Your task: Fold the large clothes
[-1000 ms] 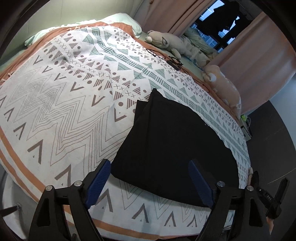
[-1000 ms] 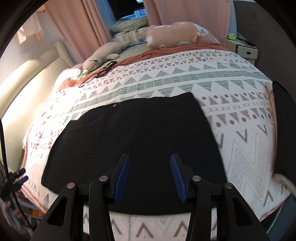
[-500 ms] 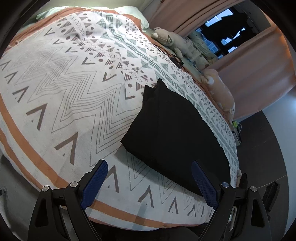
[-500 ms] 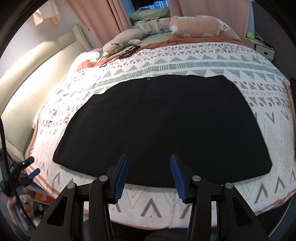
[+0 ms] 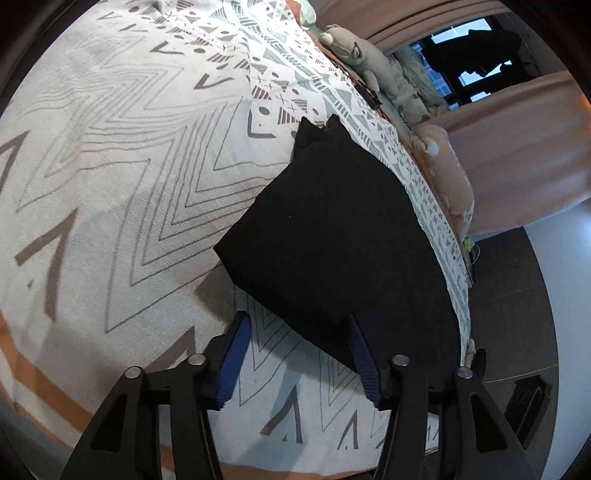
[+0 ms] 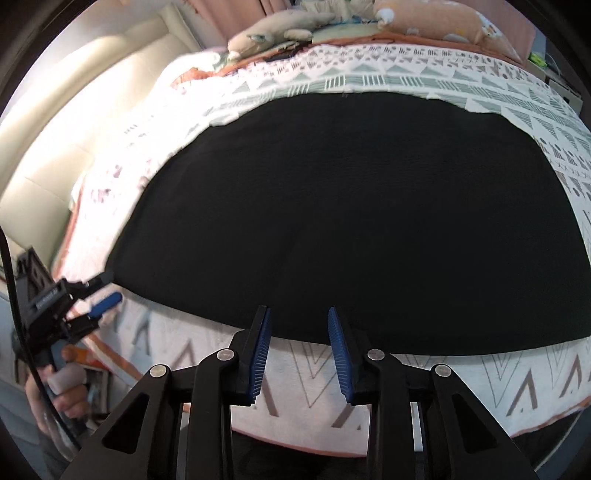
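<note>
A large black garment (image 5: pixel 332 236) lies flat, folded, on the patterned bedspread (image 5: pixel 110 166); it fills the middle of the right wrist view (image 6: pixel 351 214). My left gripper (image 5: pixel 299 332) is open and empty, just short of the garment's near left corner. My right gripper (image 6: pixel 299 328) is open and empty, its tips at the garment's near edge. The left gripper also shows at the left of the right wrist view (image 6: pixel 99 291), held in a hand beside that corner.
Plush toys (image 6: pixel 280 33) and a peach pillow (image 6: pixel 436 18) lie along the far side of the bed. Pink curtains (image 5: pixel 517 147) and a dark window (image 5: pixel 476 55) stand beyond. The bed's front edge (image 6: pixel 369 443) drops off below my right gripper. Dark floor (image 5: pixel 517 314) lies to the right.
Both grippers have moved closer to the garment's near edge. The left gripper's jaws have narrowed but stay open. The garment has not moved.
</note>
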### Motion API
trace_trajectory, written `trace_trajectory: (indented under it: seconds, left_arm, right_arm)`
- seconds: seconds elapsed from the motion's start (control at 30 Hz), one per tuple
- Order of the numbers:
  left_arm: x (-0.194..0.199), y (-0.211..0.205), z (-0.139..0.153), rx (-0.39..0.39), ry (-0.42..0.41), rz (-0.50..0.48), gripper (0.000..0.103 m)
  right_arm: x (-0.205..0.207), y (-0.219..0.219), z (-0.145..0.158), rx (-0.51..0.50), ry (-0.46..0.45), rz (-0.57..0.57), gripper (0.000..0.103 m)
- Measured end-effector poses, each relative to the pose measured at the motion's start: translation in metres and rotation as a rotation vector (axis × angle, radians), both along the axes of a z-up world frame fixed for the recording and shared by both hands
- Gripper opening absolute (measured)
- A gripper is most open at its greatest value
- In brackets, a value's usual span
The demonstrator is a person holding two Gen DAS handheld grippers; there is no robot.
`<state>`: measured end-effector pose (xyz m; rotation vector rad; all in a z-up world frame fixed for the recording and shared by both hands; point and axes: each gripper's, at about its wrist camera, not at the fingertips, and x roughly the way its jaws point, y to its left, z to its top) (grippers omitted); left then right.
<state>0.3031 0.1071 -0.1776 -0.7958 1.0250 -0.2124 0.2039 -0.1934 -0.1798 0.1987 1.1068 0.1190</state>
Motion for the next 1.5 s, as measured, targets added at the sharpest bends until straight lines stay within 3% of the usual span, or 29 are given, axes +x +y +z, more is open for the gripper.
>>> trace_trajectory:
  seconds: [0.07, 0.4, 0.73, 1.07, 1.27, 1.5]
  left_arm:
    - [0.004, -0.002, -0.005, -0.02, -0.005, 0.004, 0.047]
    - [0.015, 0.001, -0.015, -0.058, 0.0, 0.067, 0.044]
    - [0.005, 0.001, -0.017, -0.073, 0.006, 0.168, 0.035]
    - [0.008, -0.002, -0.014, -0.056, 0.049, 0.215, 0.034]
    - [0.011, 0.001, -0.018, -0.094, 0.077, 0.234, 0.035]
    - [0.012, 0.003, -0.02, -0.121, 0.098, 0.248, 0.035]
  right_arm:
    - [0.005, 0.002, -0.009, -0.011, 0.022, 0.002, 0.033]
    - [0.048, -0.004, -0.036, -0.072, 0.067, -0.021, 0.028]
    - [0.112, -0.018, -0.029, -0.075, 0.053, -0.064, 0.022]
    - [0.182, -0.037, -0.028, -0.099, 0.037, -0.096, 0.02]
    - [0.212, -0.037, -0.029, -0.143, 0.01, -0.097, 0.02]
    - [0.234, -0.045, -0.026, -0.112, 0.011, -0.078, 0.02]
